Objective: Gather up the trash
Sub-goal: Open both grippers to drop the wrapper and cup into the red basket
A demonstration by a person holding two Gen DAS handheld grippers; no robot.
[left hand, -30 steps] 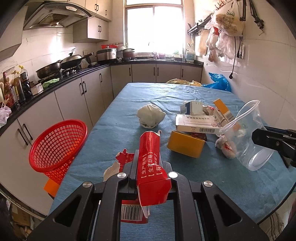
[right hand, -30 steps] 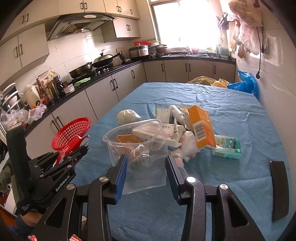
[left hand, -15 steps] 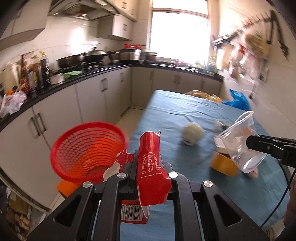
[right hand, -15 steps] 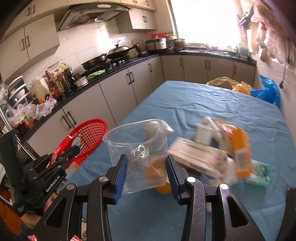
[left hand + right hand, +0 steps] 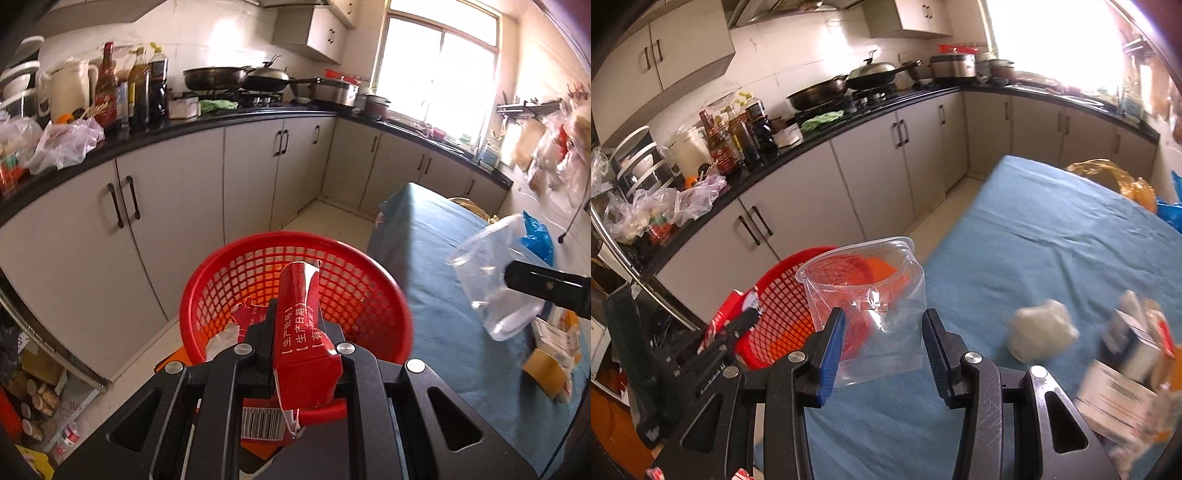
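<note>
From the left wrist camera, my left tool [image 5: 295, 343] was clamped on a torn red carton [image 5: 301, 332], its white printed characters facing the lens and a barcode showing below my fingers. The carton hung directly over the open mouth of a red mesh basket [image 5: 384, 291], which sat beside the near corner of the blue-covered worktop [image 5: 443, 314]. At the right edge of this view, one dark finger of my right tool [image 5: 546, 286] reached in, carrying a clear plastic cup [image 5: 495, 277] above the worktop. Behind the basket ran grey cabinets under a black counter [image 5: 221, 120] crowded with bottles, bags, a wok and a pan. This view alone showed the carton's printed face and how squarely it sat over the basket.

From the right wrist camera, my right tool [image 5: 882, 339] gripped the clear plastic cup [image 5: 866, 295] between its blue-padded fingers, the cup upright with its rim away from me. Through the cup's wall I saw the red mesh basket [image 5: 775, 321], just off the worktop's [image 5: 1034, 240] edge. My left tool [image 5: 738, 325] appeared at lower left with the red carton [image 5: 729, 306] poking out beside the basket rim. Only this view showed what lay on the worktop to the right: a crumpled white wad [image 5: 1043, 334], some blurred boxes [image 5: 1126, 376], and a yellow plastic bag [image 5: 1115, 177] at the far end.
</note>
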